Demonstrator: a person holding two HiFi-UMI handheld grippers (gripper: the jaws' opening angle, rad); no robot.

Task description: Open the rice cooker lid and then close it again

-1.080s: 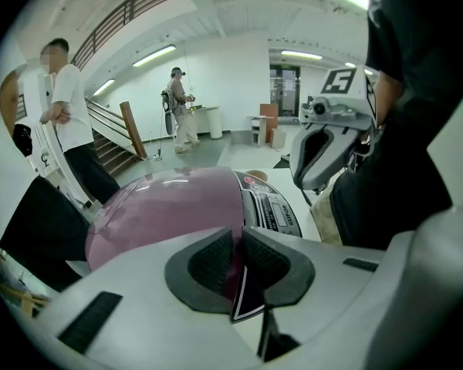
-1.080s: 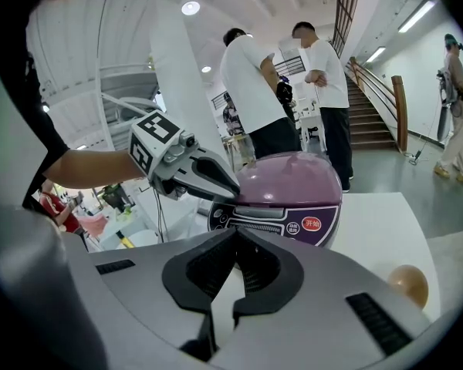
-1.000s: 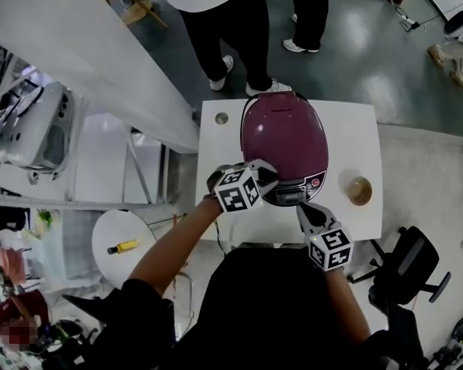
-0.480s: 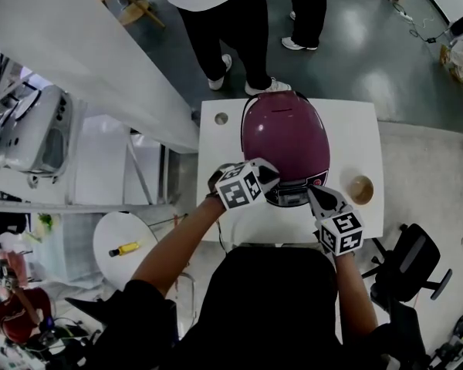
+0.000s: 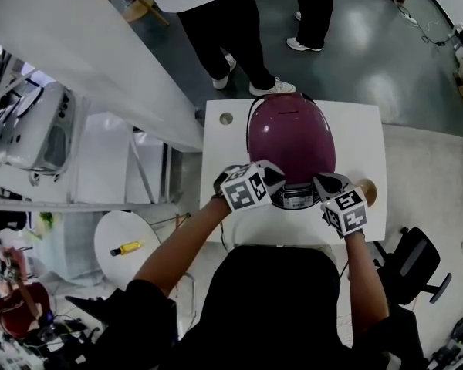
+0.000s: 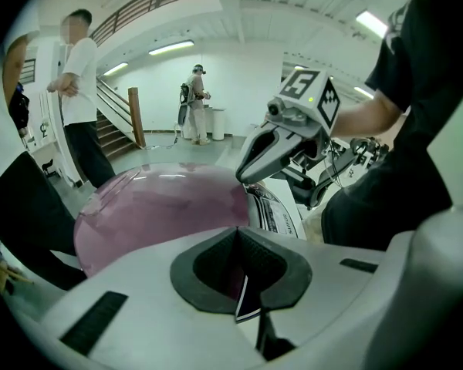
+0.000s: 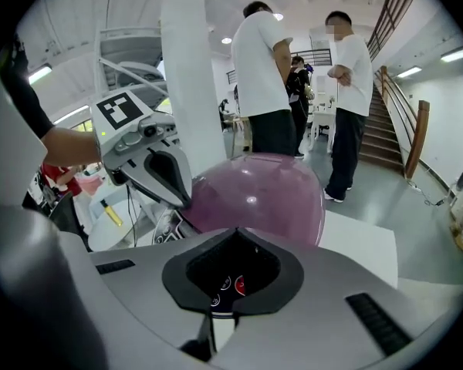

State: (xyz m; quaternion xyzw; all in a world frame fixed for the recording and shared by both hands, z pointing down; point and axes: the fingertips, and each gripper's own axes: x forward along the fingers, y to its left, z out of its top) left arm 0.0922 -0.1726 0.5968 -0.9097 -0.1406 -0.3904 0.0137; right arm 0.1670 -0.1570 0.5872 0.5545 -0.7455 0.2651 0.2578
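both grippers sit at the near edge of the rice cooker point(image 5: 289, 141), one on each side of its control panel point(image 5: 297, 199). left gripper point(image 5: 274, 180) comes in from the lower left of the head view, its marker cube facing up, and its jaws are pressed together with nothing between them, as the left gripper view shows where the dark pads meet point(image 6: 237, 233). right gripper point(image 5: 324, 183) comes in from the lower right and its jaws are likewise pressed together and empty in the right gripper view point(image 7: 235, 231), with the panel's round buttons showing through the notch behind the pads. each gripper's tip lies close against the front rim of the cooker, just beside the panel; whether either one touches it cannot be told. the rice cooker stands in the middle of the white surface point(image 5: 355, 129), its rounded purple lid point(image 6: 162, 214) down and closed, filling the centre of both gripper views point(image 7: 262, 199). in the left gripper view the right gripper point(image 6: 245, 174) hangs over the lid's right edge, and in the right gripper view the left gripper point(image 7: 181, 197) reaches the lid's left edge. a small brown round dish point(image 5: 368, 191) sits on the surface to the right, partly behind the right gripper. two people point(image 5: 216, 21) stand on the floor beyond the surface, at the top of the head view.
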